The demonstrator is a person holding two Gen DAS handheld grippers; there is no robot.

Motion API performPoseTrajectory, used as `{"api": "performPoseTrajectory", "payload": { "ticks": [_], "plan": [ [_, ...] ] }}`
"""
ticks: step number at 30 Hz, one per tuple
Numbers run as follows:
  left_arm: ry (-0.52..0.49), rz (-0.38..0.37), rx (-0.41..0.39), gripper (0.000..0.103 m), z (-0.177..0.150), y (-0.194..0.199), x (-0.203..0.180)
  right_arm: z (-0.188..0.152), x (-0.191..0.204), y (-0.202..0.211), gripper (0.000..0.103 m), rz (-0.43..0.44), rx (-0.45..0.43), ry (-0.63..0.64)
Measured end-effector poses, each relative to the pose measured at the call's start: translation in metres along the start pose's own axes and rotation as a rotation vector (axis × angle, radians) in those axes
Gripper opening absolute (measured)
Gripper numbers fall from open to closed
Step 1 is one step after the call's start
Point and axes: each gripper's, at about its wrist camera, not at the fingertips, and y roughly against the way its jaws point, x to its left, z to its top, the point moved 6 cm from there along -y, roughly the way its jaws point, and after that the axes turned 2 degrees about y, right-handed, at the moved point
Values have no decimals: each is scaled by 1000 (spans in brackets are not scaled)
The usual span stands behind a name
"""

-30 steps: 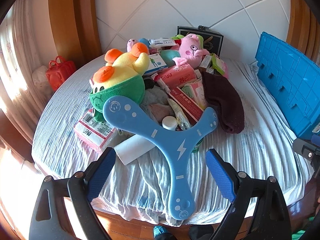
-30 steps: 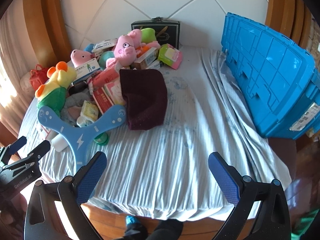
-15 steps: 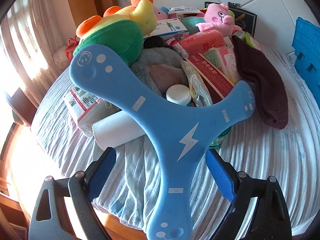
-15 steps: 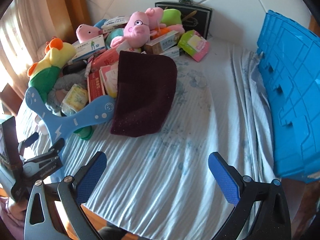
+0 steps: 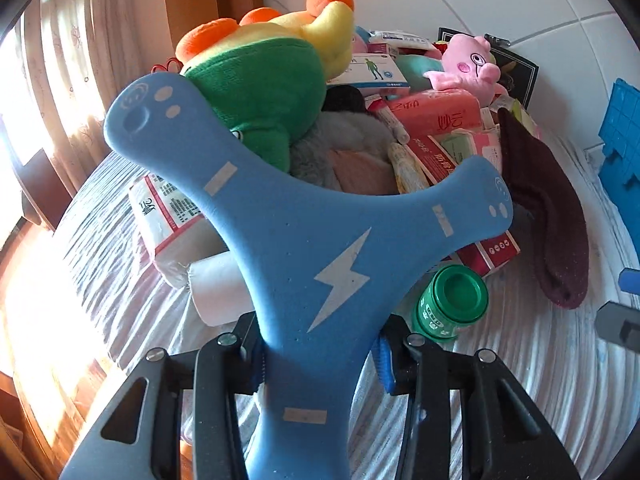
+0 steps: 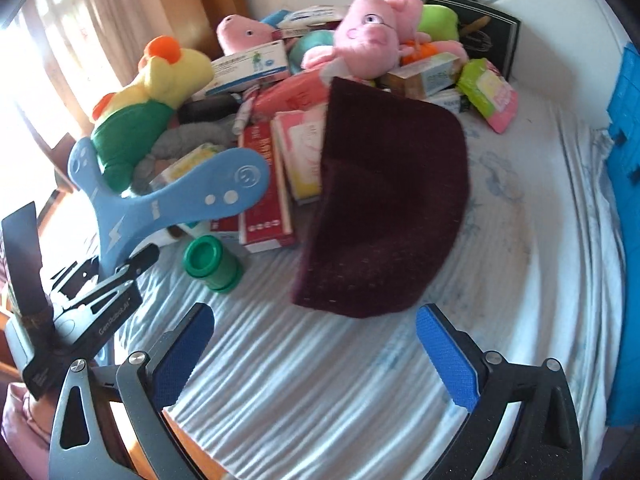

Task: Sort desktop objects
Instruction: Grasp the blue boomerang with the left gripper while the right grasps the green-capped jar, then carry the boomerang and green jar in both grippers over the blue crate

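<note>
A blue three-armed foam boomerang (image 5: 312,248) with a white lightning bolt lies at the front of a pile of toys and boxes. My left gripper (image 5: 320,356) is shut on its near arm and holds it tilted up. It also shows in the right wrist view (image 6: 168,196), with the left gripper (image 6: 120,276) under it. My right gripper (image 6: 314,348) is open and empty, low over the cloth just in front of a dark maroon knit hat (image 6: 384,216).
A green jar (image 5: 452,304) lies beside the boomerang. A green and yellow plush (image 5: 264,76), pink plush pigs (image 6: 368,40), tissue packs and boxes (image 5: 436,116) form the pile. A blue plastic crate (image 6: 624,160) stands at the right. The table (image 6: 320,392) has a striped cloth.
My left gripper moved in and shut on the boomerang's near arm, lifting it and uncovering the green jar. My right gripper moved forward towards the maroon hat.
</note>
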Motion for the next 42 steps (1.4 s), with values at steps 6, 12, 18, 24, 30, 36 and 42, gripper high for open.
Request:
{"api": "performPoseTrajectory", "payload": {
  "ticks": [6,12,18,24,30,36,42],
  "plan": [
    [-5,-33,-2,41,2,1,8,2,48,-40,72,61,14,51],
    [-32,-53,-7,41,4,-6,12,6,69,-73,72,48,0,71],
    [-65,-63,-37,41,7,-6,12,6,74,-98,49,34,-22,80],
    [-80,-85,-70,41,15,13,5,8,77,-88,40,66,-52,79],
    [-101,-138,-167,41,52,66,-10,21,63,-18,40,7,-162,46],
    [-163,-247,-274,41,96,125,-50,44,38,54,40,-120,-294,-6],
    [-233,-375,-364,41,125,174,-106,48,-3,136,40,-244,-404,-90]
  ]
}}
